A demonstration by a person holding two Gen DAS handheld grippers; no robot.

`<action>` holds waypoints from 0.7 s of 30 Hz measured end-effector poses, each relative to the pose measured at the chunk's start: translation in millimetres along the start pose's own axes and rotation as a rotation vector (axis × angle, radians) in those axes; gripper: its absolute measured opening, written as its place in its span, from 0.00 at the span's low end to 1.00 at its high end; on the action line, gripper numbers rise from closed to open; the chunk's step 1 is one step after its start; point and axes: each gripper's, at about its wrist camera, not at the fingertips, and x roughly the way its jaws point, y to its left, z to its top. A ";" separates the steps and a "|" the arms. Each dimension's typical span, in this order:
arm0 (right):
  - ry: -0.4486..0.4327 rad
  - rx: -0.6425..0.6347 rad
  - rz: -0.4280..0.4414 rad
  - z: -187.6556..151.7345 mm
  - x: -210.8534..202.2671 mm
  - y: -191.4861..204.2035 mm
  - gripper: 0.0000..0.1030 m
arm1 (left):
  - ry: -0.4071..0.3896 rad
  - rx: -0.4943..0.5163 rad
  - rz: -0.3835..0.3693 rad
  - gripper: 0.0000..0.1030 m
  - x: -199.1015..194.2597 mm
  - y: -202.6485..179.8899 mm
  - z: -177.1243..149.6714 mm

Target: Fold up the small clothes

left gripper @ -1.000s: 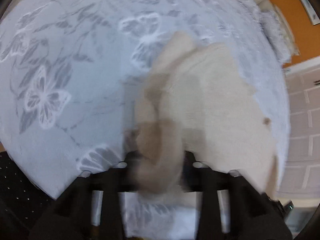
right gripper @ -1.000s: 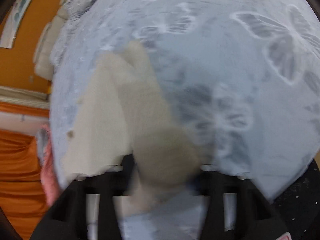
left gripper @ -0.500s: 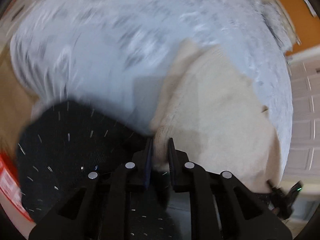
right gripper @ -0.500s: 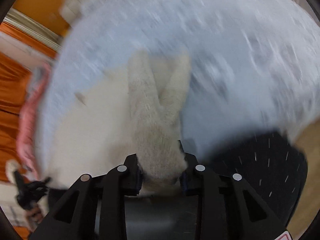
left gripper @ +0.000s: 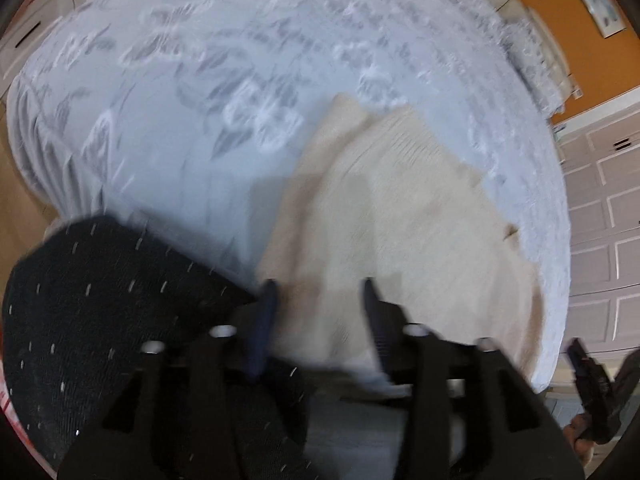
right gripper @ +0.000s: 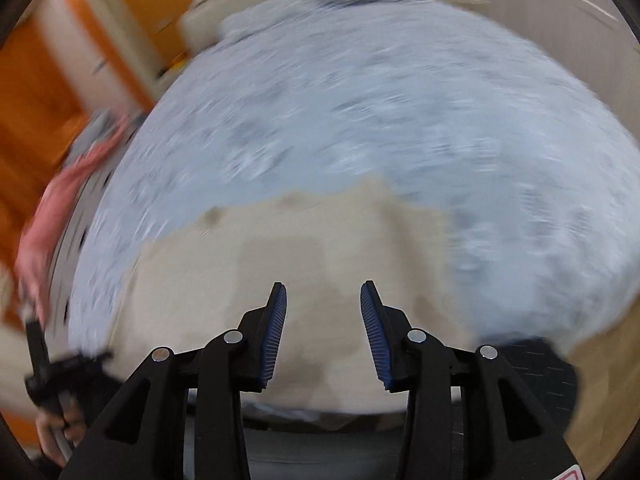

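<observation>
The left gripper (left gripper: 318, 296) is opening, its jaws apart over the near left edge of the cream garment (left gripper: 404, 216), gripping nothing. The right gripper (right gripper: 323, 300) is also opening, jaws clear of the cloth below them. The garment lies flat on the near part of the grey bedspread (left gripper: 208, 128).

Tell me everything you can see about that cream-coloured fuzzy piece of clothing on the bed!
The cream knitted garment looks soft and woolly, with fine ribbed lines in the knit. It lies spread on the pale grey bedspread with white butterfly patterns, with one long piece folded over along one side. A small brown mark sits near one edge. The left gripper has its fingers on either side of the near edge, opening. The right gripper hangs above it, opening, with nothing between its fingers.
</observation>
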 end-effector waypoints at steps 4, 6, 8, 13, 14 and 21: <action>0.159 -0.046 0.034 -2.7 73.6 40.5 0.32 | -0.023 0.023 0.085 0.72 21.2 -9.9 19.1; 0.208 -0.087 0.010 -4.6 102.0 56.3 0.32 | 0.011 0.014 0.110 0.72 42.6 -8.9 27.7; 0.274 -0.109 -0.014 -7.9 130.2 67.0 0.32 | 0.041 -0.007 0.125 0.68 60.4 -4.8 32.4; 0.272 -0.146 -0.060 -20.8 149.0 68.7 0.38 | 0.063 -0.096 -0.018 0.17 57.0 -2.0 35.5; 0.275 -0.144 -0.059 -20.3 147.7 68.4 0.38 | 0.042 -0.105 -0.038 0.16 45.7 -6.5 35.6; 0.176 -0.016 0.050 -19.5 95.8 36.4 0.38 | -0.096 0.175 -0.215 0.14 -47.1 -133.8 20.0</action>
